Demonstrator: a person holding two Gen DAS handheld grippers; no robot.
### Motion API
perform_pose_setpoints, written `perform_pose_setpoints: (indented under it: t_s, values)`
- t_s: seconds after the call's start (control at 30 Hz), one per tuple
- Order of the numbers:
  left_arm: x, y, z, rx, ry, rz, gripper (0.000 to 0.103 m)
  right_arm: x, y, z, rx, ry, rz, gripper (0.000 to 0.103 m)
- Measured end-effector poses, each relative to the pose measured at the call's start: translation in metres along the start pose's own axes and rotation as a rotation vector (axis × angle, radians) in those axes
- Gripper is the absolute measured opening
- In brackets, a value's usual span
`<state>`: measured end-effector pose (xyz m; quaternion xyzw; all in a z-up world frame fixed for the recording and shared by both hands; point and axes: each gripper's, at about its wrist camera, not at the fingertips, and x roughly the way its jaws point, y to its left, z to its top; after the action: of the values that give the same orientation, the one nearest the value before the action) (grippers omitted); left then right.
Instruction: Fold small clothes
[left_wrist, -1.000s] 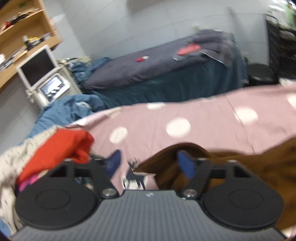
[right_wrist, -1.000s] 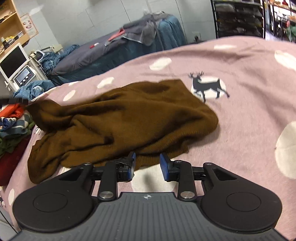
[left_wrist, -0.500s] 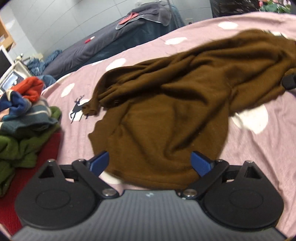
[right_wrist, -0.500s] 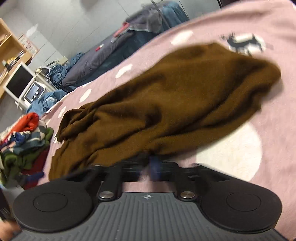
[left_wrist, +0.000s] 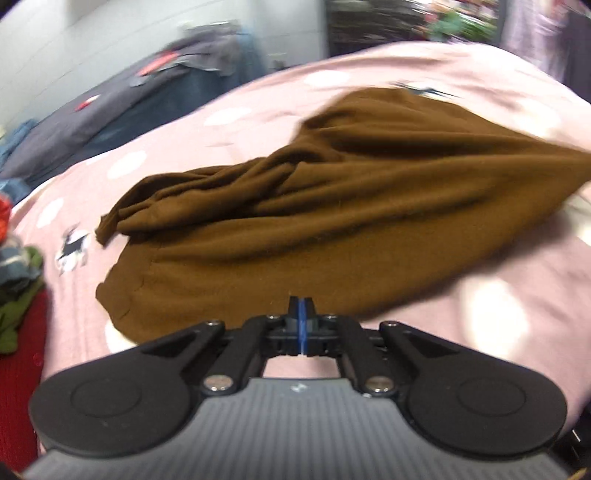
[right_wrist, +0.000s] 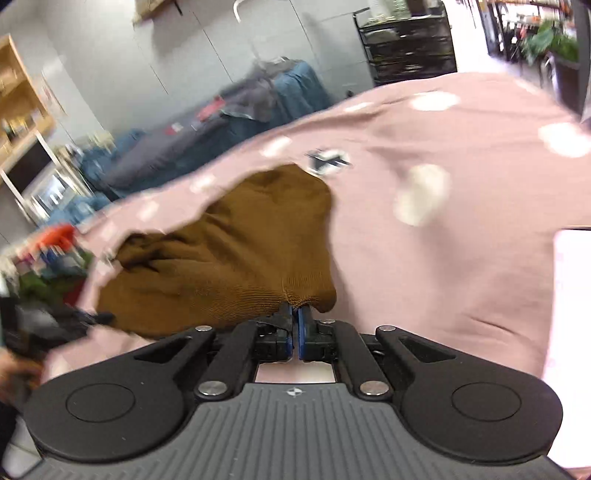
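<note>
Clothes pile (left_wrist: 16, 273): at the far left edge of the left wrist view, a heap of red, blue-grey and green garments, lying beside the pink cover and apart from the sweater.
Pink cover (left_wrist: 229, 122): a pale pink spread with white dots and small dark deer prints, filling most of both views (motion blur softens its far edge).
Brown sweater (left_wrist: 332, 229): rumpled on the pink cover, in the middle of the left wrist view; one bunched sleeve trails out to the left, and the body spreads to the right. Its near hem lies right at the fingertips of both tools.
Left gripper (left_wrist: 301, 306): its blue pads are pressed together with no gap, tips at the near hem of the sweater. Whether any cloth is pinched between them cannot be told, since the hem edge sits just at the tips.
Right gripper (right_wrist: 294, 314): its pads are drawn nearly together and clamp a puckered bit of the ribbed hem of the brown sweater (right_wrist: 236, 251); the knit gathers into folds right at the tips.
Left side of right wrist view: a dark blurred shape at the edge, too smeared to name.
Background bed (right_wrist: 207, 136): beyond the pink cover, a second bed under dark grey and blue covers, with clothes draped at its far end.
Wooden shelf (right_wrist: 22, 99): at the upper left of the right wrist view, well apart from the work.
</note>
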<state>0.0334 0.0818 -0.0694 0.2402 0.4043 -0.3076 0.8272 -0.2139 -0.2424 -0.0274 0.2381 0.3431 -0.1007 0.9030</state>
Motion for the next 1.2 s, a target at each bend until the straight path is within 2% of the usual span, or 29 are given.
perform_pose_setpoints:
  t_s: [0.03,0.07,0.1,0.13,0.17,0.2,0.3,0.37,0.47,0.53,0.57,0.6,0.63,0.67,0.7,0.77,0.8,0.83,0.93,1.0,1.03,1.07,1.13,1.17,1.2]
  values:
    - [-0.006,-0.008,-0.002,0.016,0.005,-0.008,0.006,-0.005,-0.003,-0.005,-0.012,0.014,-0.027,0.004]
    - [-0.011,-0.015,-0.004,0.027,0.001,-0.010,0.013,-0.006,-0.006,-0.009,-0.010,0.032,-0.040,0.004]
    - [-0.014,-0.023,-0.005,0.044,-0.010,-0.008,0.036,-0.005,-0.006,-0.011,-0.008,0.055,-0.028,0.004]
    - [-0.017,-0.034,-0.004,0.071,-0.032,-0.007,0.052,-0.002,-0.005,-0.014,-0.011,0.066,0.005,0.004]
    - [-0.018,-0.048,-0.003,0.110,-0.073,-0.007,0.079,0.001,-0.001,-0.015,-0.013,0.047,0.026,0.004]
    - [-0.020,-0.065,-0.001,0.157,-0.123,0.002,0.090,0.003,0.005,-0.014,-0.012,0.022,0.050,0.004]
    - [-0.023,-0.122,0.016,0.334,-0.244,-0.006,0.090,0.010,0.022,0.002,0.047,-0.047,0.172,0.004]
    - [-0.021,-0.163,0.027,0.442,-0.326,0.030,0.091,0.011,0.037,0.018,0.072,-0.076,0.272,0.004]
    - [-0.008,-0.208,0.040,0.539,-0.401,0.068,0.091,0.005,0.056,0.034,0.063,-0.126,0.362,0.005]
    - [0.006,-0.218,0.052,0.493,-0.408,0.130,0.085,0.003,0.063,0.039,0.033,-0.117,0.386,0.005]
    - [0.013,-0.216,0.061,0.443,-0.398,0.146,0.061,0.003,0.065,0.039,0.040,-0.118,0.395,0.006]
    - [0.019,-0.211,0.067,0.384,-0.374,0.130,0.021,0.001,0.065,0.038,0.048,-0.120,0.408,0.006]
    - [0.025,-0.198,0.077,0.312,-0.336,0.079,0.005,0.001,0.065,0.036,0.046,-0.114,0.419,0.010]
    - [0.030,-0.182,0.083,0.243,-0.307,0.010,0.006,-0.001,0.061,0.032,0.047,-0.125,0.405,0.013]
    - [0.034,-0.164,0.089,0.170,-0.277,-0.044,0.006,-0.004,0.057,0.031,0.044,-0.142,0.381,0.024]
    - [0.034,-0.124,0.094,0.025,-0.261,-0.075,0.006,-0.003,0.040,0.030,0.069,-0.181,0.320,0.037]
    - [0.031,-0.101,0.094,-0.038,-0.271,-0.080,0.006,-0.002,0.028,0.029,0.087,-0.194,0.284,0.053]
    - [0.029,-0.078,0.094,-0.093,-0.283,-0.080,0.006,0.005,0.021,0.030,0.074,-0.188,0.238,0.064]
    - [0.029,-0.012,0.093,-0.227,-0.287,-0.045,0.006,0.042,0.019,0.027,-0.103,-0.110,0.089,0.069]
    - [0.032,0.024,0.089,-0.287,-0.269,-0.021,0.006,0.072,0.022,0.024,-0.170,-0.053,0.047,0.069]
    - [0.031,0.043,0.085,-0.308,-0.265,-0.026,0.006,0.085,0.020,0.025,-0.140,-0.030,0.072,0.069]
    - [0.030,0.052,0.083,-0.327,-0.266,-0.038,0.006,0.096,0.019,0.028,-0.091,-0.019,0.133,0.069]
    - [0.031,0.063,0.082,-0.358,-0.265,-0.052,0.006,0.110,0.023,0.034,-0.039,-0.045,0.242,0.070]
    - [0.029,0.065,0.077,-0.369,-0.266,-0.056,0.006,0.116,0.034,0.038,-0.095,-0.071,0.246,0.071]
    - [0.029,0.069,0.076,-0.376,-0.264,-0.058,0.006,0.122,0.051,0.041,-0.212,-0.100,0.222,0.075]
